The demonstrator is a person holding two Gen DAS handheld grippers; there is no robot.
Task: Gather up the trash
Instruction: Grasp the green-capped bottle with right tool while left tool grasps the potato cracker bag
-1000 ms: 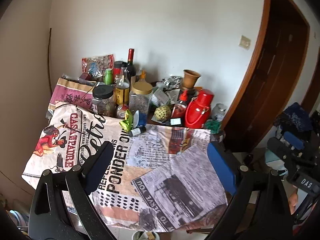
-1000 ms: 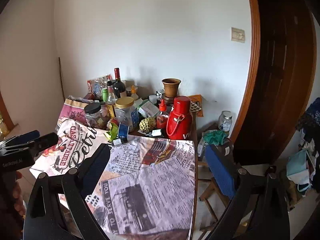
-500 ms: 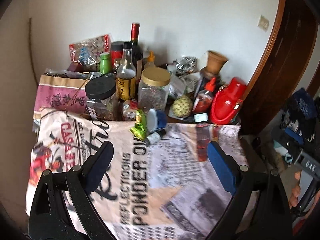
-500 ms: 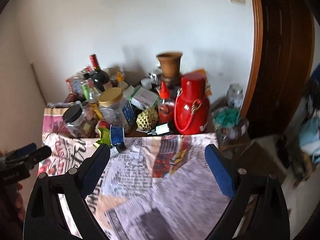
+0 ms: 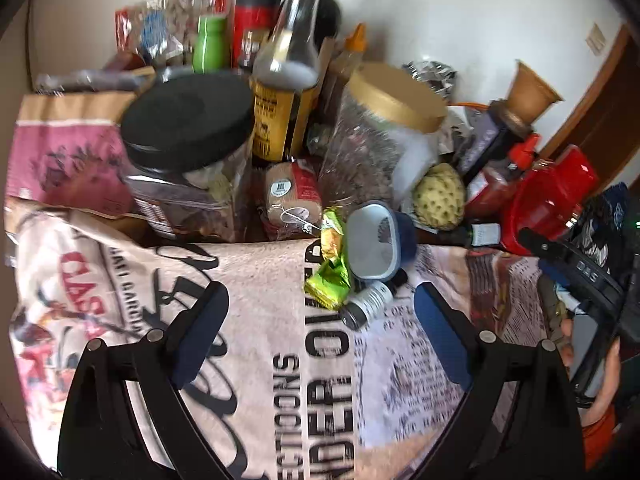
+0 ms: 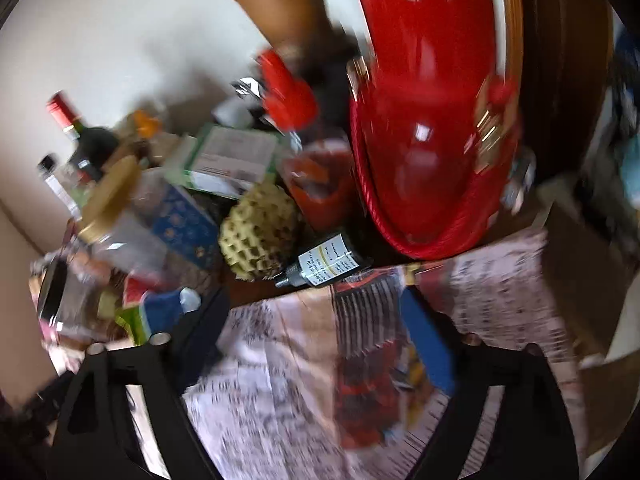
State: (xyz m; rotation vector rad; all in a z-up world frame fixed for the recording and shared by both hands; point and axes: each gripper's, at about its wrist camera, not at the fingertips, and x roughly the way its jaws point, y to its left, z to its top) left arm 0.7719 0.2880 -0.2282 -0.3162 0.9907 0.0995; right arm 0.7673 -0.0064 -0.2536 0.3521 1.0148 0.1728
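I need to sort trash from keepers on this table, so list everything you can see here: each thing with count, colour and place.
green wrapper: one, crumpled, on the cloth's far edge
small vial: one, white label, lying right of the wrapper
blue cup: one, on its side, behind the vial
dropper bottle: one, dark, lying before the red flask
red flask: one, far right
bumpy fruit: one, pale yellow, beside the gold-lid jar
gold-lid jar: one, centre
black-lid jar: one, left
sauce bottle: one, yellow label, between the jars
tablecloth: one, printed
left gripper: open, empty
right gripper: closing, empty
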